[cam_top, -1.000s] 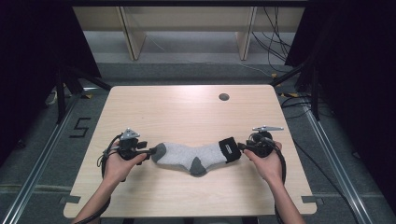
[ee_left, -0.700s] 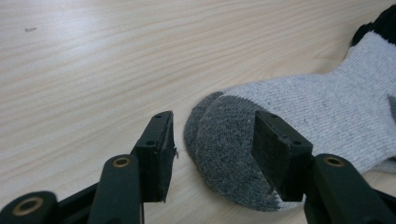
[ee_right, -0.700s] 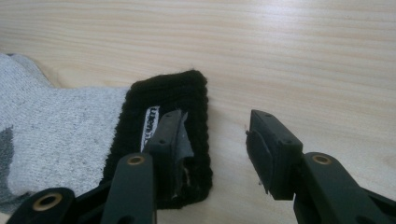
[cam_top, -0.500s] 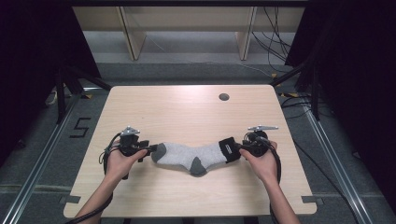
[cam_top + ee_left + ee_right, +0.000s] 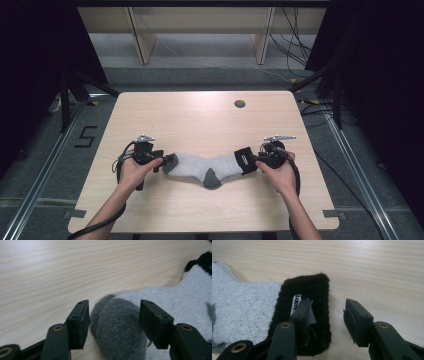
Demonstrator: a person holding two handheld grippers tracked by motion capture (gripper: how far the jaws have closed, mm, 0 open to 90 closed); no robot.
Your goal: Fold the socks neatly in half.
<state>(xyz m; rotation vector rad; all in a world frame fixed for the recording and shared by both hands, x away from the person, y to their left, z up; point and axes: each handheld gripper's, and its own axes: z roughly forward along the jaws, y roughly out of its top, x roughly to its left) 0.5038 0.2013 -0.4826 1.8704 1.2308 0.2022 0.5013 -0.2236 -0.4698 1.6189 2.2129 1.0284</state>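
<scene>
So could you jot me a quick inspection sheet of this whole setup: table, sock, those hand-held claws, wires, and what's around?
Surface: pale wooden table, bare apart from a small dark round hole.
Job's things: grey knitted sock with darker toe and heel and a black cuff, lying flat.
Clutter: nothing seen.
Grippers: left gripper open, jaws just widened, dark toe between them, pads not pressing; right gripper open, one jaw over the cuff, the other beside it.
Cables: black cable trailing from each gripper; more on the floor behind.
Surroundings: wooden shelving, dark curtains at both sides.
</scene>
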